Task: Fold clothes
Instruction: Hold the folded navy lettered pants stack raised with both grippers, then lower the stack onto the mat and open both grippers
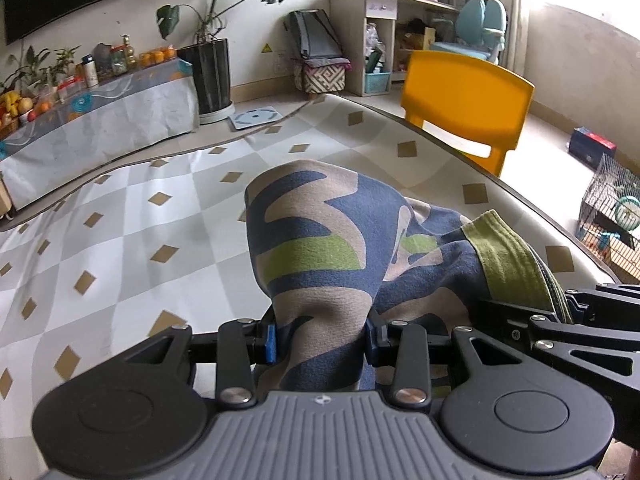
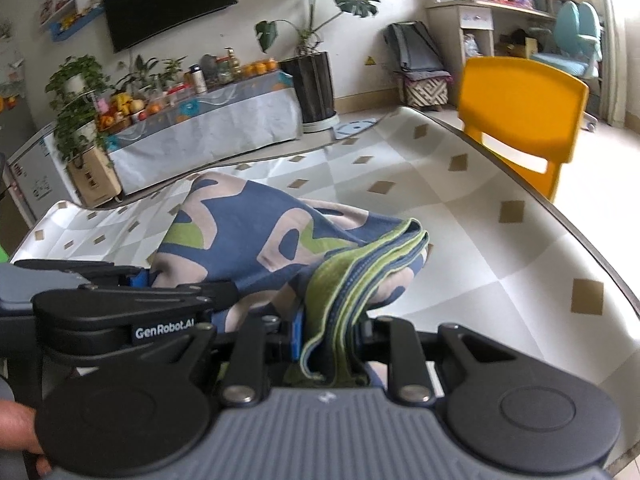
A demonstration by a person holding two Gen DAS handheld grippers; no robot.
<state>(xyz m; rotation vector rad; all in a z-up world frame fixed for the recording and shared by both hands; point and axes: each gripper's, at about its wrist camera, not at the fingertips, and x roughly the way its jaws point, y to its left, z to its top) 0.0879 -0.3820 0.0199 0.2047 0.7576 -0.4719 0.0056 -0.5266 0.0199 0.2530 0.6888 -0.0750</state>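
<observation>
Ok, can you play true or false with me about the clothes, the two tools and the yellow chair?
1. The left tool is pinching the patterned garment. True.
2. The right tool is empty. False: it grips the garment's green striped band.
3. The yellow chair stands past the far edge of the table. True.
4. The garment is plain red. False: it is blue, beige and green.
5. The table's covering has a diamond check pattern. True.
</observation>
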